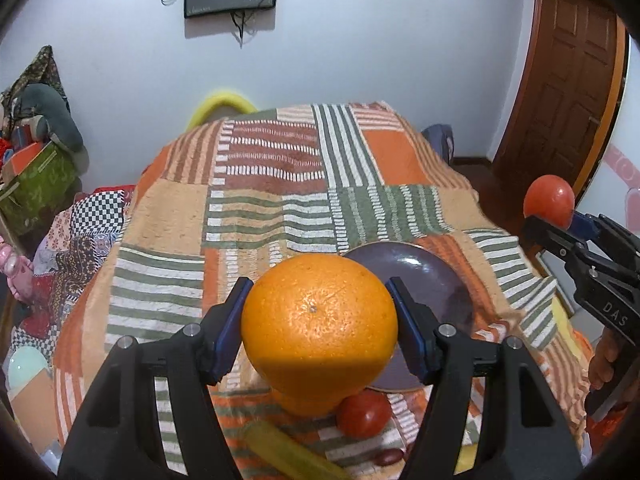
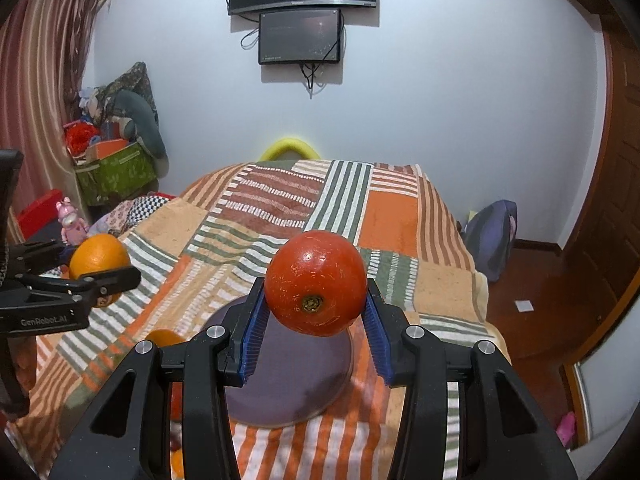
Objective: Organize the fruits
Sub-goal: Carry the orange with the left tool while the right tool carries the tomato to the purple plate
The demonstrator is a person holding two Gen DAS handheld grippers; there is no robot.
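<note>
My left tongs [image 1: 318, 320] clamp the orange [image 1: 319, 330]; my right tongs [image 2: 316, 320] clamp the red fruit [image 2: 316, 282], above the purple plate [image 2: 288, 384] near the bed's front edge.

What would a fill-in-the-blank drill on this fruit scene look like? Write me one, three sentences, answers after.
1. The left tongs are shut on the ____, held in the air above the striped blanket.
2. The right tongs grip a fruit whose colour is ____.
3. The purple plate on the blanket has ____ fruit on it.

Missing words: orange; red (the red fruit); no
</note>
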